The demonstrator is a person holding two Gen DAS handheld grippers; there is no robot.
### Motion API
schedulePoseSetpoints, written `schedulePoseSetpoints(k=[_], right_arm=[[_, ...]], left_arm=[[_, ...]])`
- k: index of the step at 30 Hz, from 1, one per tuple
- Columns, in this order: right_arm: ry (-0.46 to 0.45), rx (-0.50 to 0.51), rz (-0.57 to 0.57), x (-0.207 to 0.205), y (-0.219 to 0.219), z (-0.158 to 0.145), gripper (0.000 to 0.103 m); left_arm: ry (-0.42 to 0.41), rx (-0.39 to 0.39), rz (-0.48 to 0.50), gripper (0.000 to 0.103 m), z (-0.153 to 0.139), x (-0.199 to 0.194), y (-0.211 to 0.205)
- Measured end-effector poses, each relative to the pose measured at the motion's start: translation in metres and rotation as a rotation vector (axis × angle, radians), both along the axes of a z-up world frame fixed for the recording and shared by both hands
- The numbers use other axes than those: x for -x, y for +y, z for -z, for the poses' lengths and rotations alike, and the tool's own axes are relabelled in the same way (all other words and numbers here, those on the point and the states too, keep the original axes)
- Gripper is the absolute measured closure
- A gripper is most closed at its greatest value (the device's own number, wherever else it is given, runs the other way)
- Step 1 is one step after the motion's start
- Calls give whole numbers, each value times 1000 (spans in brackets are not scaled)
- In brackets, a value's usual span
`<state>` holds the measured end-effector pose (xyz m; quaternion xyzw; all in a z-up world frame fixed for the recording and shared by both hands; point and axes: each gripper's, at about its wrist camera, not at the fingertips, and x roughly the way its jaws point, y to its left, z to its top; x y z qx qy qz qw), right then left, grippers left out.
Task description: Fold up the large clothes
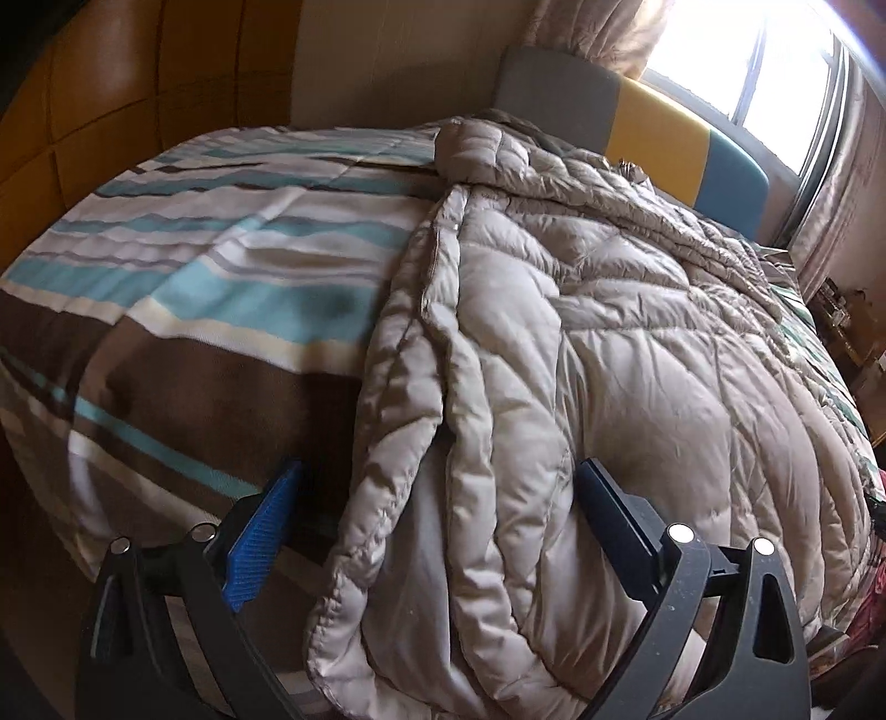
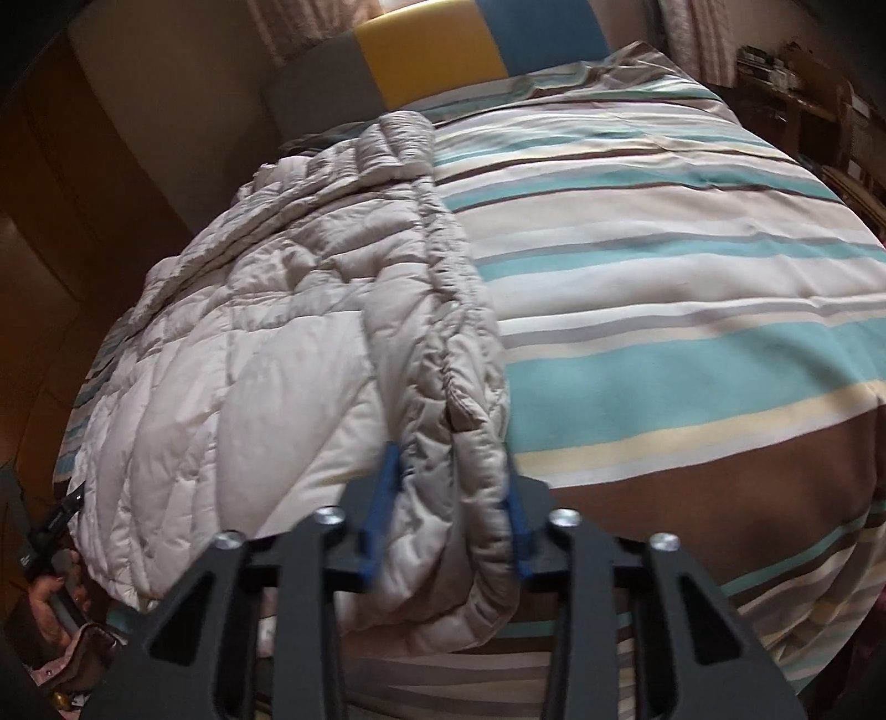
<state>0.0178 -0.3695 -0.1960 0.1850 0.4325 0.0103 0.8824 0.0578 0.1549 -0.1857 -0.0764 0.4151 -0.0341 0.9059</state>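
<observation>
From my left wrist camera, the left claw [image 1: 437, 493] stands wide open, one blue pad out over the striped bedspread [image 1: 232, 266] and the other finger on top of the quilted beige coat [image 1: 581, 332]. The coat's near hem and a thick rolled edge lie between the fingers, but neither pad presses on them, so I hold nothing on this side. Ahead of the claw the coat runs away toward the headboard [image 1: 653, 111], its long side already doubled over on itself. I judge the first lengthwise fold to be in, with the crosswise folds still to do. To the claw's left the bedspread is bare and flat: good room to lay cloth. To its right the coat reaches nearly to the bed's far side, below the window [image 1: 764, 72], so there is little spare room there.

From my right wrist camera, the right claw [image 2: 451, 493] is clamped on the coat's [image 2: 266, 343] folded near edge, both blue pads pushed into the padding. The bulk of the coat lies ahead and to the claw's left, running to the headboard [image 2: 426, 50]. A hand [image 2: 55, 598] with the other tool shows at the far lower left, by the coat's corner. To the claw's right the bedspread [image 2: 664, 277] is wide and open. The bed's near edge drops away right under the claw, so I judge any pull toward me risks dragging the hem off.
</observation>
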Motion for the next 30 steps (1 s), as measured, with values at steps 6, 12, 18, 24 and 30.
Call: schedulePoseSetpoints(k=[6, 12, 18, 24, 30], right_arm=[[-39, -67, -3, -3, 1, -9, 89], [-76, -203, 15, -7, -10, -20, 91], [-125, -239, 10, -21, -11, -39, 91], [-172, -225, -2, -47, -11, -59, 91], [-197, -217, 2, -87, -17, -73, 91]], left_arm=[[8, -25, 86, 63, -14, 5, -17], [-34, 75, 104, 85, -43, 2, -14], [-120, 135, 116, 85, -82, -11, -17], [-193, 145, 117, 85, -110, -38, -21], [-238, 151, 107, 85, -128, -85, -29]])
